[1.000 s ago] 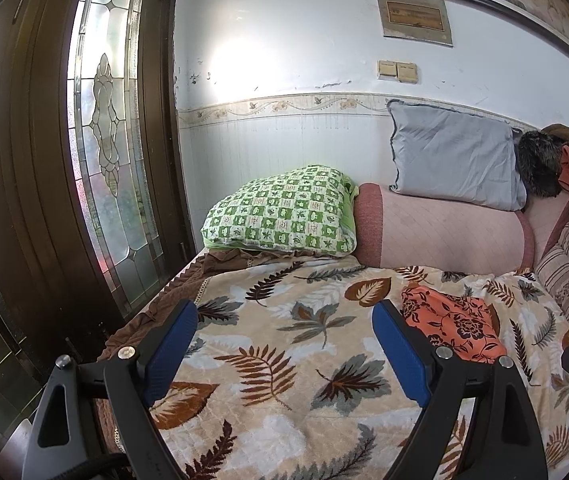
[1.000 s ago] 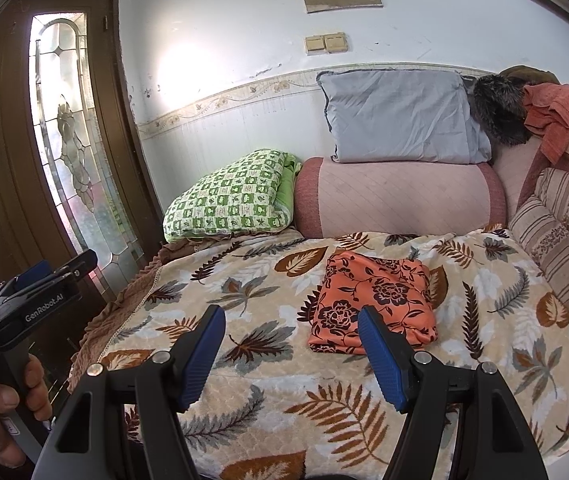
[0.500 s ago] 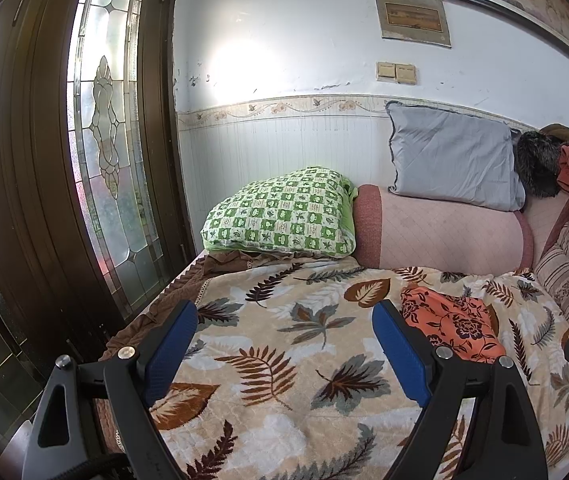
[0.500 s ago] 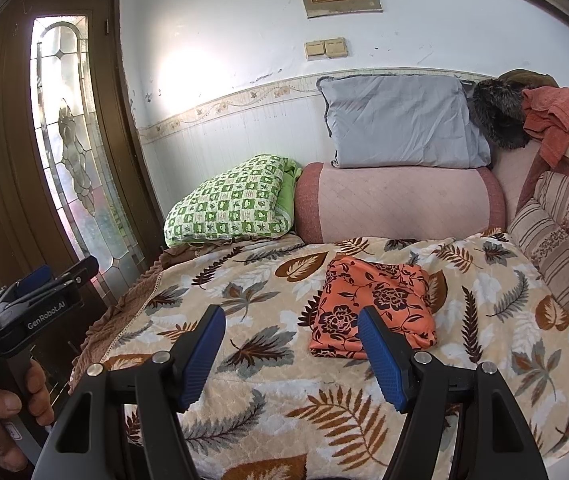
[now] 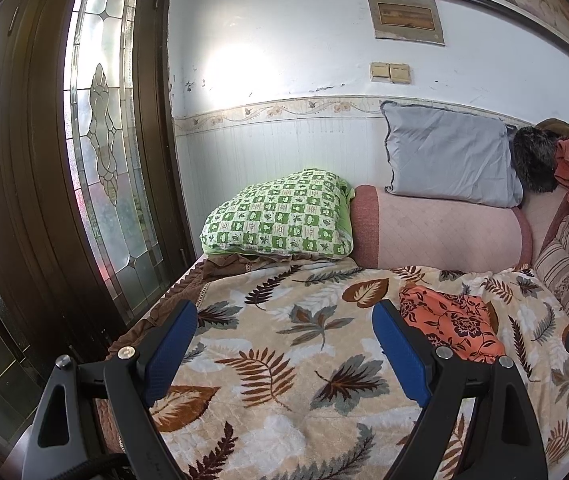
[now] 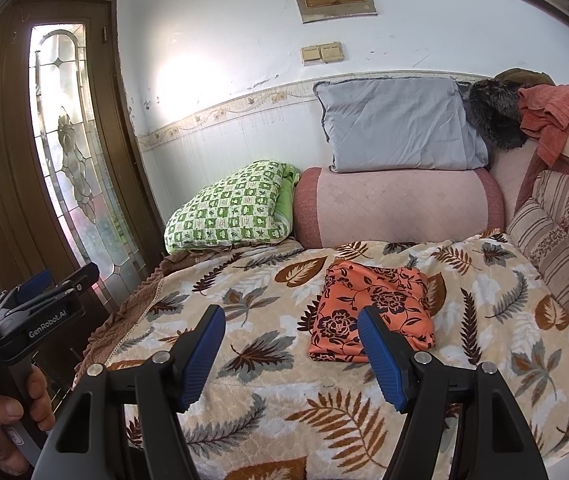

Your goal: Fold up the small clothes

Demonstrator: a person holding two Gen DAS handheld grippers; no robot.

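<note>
An orange garment (image 6: 372,312) with a dark flower print is seen lying folded into a compact rectangle on the bed's leaf-patterned blanket (image 6: 268,392), toward the right of the middle. In the left wrist view the same garment (image 5: 450,322) is found at the right, partly hidden behind one blue finger pad.

The left gripper (image 5: 284,354) is held above the near left part of the blanket (image 5: 284,360), its fingers spread wide apart with nothing between them. The right gripper (image 6: 291,354) is held above the near edge of the bed, its fingers likewise spread wide and nothing clasped; the garment lies just beyond its right finger, not touched by it. In the right wrist view the left gripper's black body (image 6: 24,320) is seen at the far left, gripped from below by the person's left hand (image 6: 0,424).

At the far end of the bed a green checked pillow (image 6: 228,208) is laid at the left, beside a pink bolster (image 6: 396,206). A grey pillow (image 6: 400,124) is propped on the bolster against the white wall. A dark furry thing (image 6: 494,114) and a salmon cloth (image 6: 548,116) are piled at the far right. A wooden door with leaded glass (image 5: 100,160) stands at the left of the bed.
</note>
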